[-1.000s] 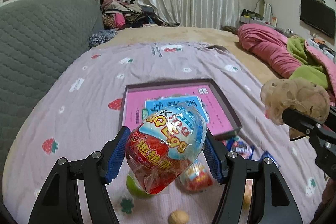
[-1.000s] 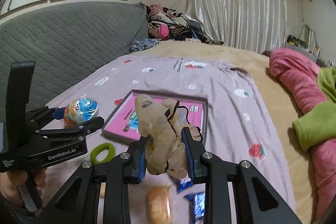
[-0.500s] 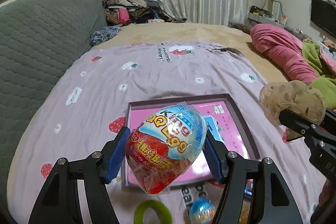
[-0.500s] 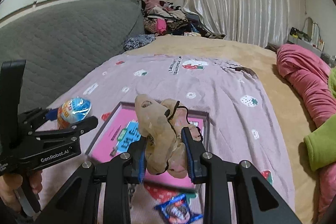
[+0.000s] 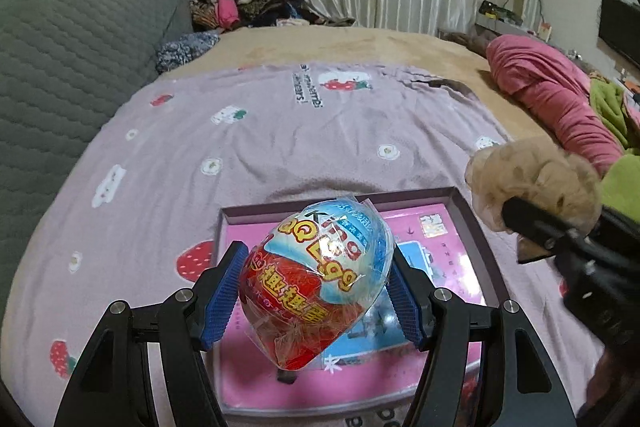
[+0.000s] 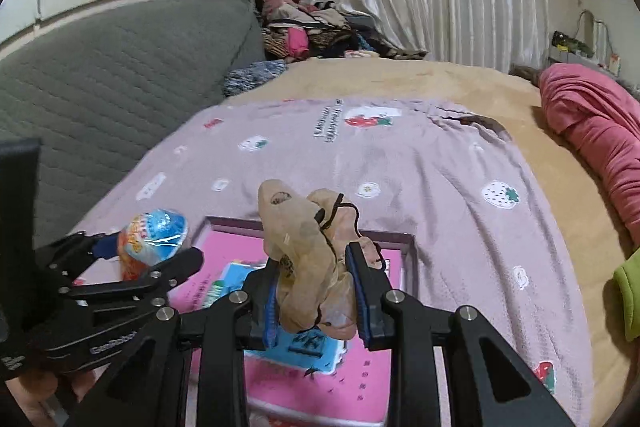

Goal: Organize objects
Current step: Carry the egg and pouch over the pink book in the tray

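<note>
My left gripper is shut on a wrapped red-and-blue toy egg and holds it above the pink tray. It also shows in the right wrist view. My right gripper is shut on a beige crumpled scrunchie, held above the same pink tray. The scrunchie shows at the right of the left wrist view. A blue card lies in the tray.
The tray sits on a lilac strawberry-print blanket on a bed. A grey quilted headboard is at the left. A pink duvet and green cloth lie at the right. Clothes are piled at the back.
Both grippers have moved forward with their loads, from over the loose items on the blanket to over the pink tray. The loose toys near the front have dropped out of view.
</note>
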The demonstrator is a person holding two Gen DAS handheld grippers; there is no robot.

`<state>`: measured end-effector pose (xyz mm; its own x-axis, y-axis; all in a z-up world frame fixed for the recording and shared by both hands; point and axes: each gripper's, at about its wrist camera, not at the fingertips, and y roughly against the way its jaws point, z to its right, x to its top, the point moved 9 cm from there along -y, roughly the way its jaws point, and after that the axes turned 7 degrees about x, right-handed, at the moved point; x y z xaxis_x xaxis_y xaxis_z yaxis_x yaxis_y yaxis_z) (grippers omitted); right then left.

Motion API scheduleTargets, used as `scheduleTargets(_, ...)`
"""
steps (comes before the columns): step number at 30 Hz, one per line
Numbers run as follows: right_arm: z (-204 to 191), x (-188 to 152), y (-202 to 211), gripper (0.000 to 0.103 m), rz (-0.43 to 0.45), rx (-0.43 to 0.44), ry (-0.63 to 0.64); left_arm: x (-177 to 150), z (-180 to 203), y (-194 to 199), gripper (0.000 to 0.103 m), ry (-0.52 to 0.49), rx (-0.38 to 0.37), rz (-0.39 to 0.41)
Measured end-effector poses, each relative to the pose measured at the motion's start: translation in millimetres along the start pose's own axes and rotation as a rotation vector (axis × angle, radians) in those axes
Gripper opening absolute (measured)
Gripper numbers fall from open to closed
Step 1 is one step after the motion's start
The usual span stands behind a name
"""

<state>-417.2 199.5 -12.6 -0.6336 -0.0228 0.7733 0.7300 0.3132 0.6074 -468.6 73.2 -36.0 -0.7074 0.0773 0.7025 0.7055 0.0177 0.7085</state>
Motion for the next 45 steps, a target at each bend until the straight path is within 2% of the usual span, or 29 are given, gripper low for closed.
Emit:
scheduleTargets(3, 2.5, -7.0, -15.5, 0.030, 0.002, -0.003, -0.018, -1.0, 4.7, -12.1, 0.069, 0.005, -0.016, -0.008)
scheduleTargets(8, 20.8, -17.5, -38.0, 0.030, 0.023, -0.072, -0.010, -2.9, 5.0, -34.0, 0.069, -0.038, 0.057, 0.022)
scheduleTargets(11, 34.4, -28.8, -56.1, 0.030, -0.004, -0.083, -0.012, -6.7, 6.1, -52.4, 0.069, -0.031, 0.043, 0.005)
scheduleTargets(14, 43.9, -32.6, -64.5, 0.030, -0.020, -0.112, 0.004, -12.2, 10.6, -76.5, 0.069, -0.051, 0.051, -0.040)
scheduleTargets(20, 50.0, -39.6, -79.1, 0.030, -0.051, -0.099, -0.012, -24.6, 10.6, -105.8, 0.069, -0.033, 0.044, -0.117)
scheduleTargets(28, 55.1, -54.9, -96.9, 0.030, -0.123, -0.107, -0.015, -32.5, 10.9, -119.9, 0.069, -0.011, 0.047, -0.166)
scheduleTargets(33, 52.4, -58.0, -97.8, 0.030, -0.138, -0.103, -0.009, -33.2, 14.8, -121.6, 0.070, -0.013, 0.043, -0.160)
scheduleTargets(36, 51.6, -59.4, -98.3, 0.034, -0.141, -0.099, -0.011, -35.9, 14.1, -126.8, 0.070, -0.005, 0.039, -0.191)
scheduleTargets(40, 49.2, -60.5, -96.9, 0.046, -0.146, -0.100, -0.006, -40.7, 13.5, -130.1, 0.072, 0.009, 0.023, -0.228)
scheduleTargets(45, 45.5, -58.0, -94.1, 0.054, -0.142, -0.088, -0.009, -38.9, 9.2, -127.4, 0.077, 0.009, 0.033, -0.219)
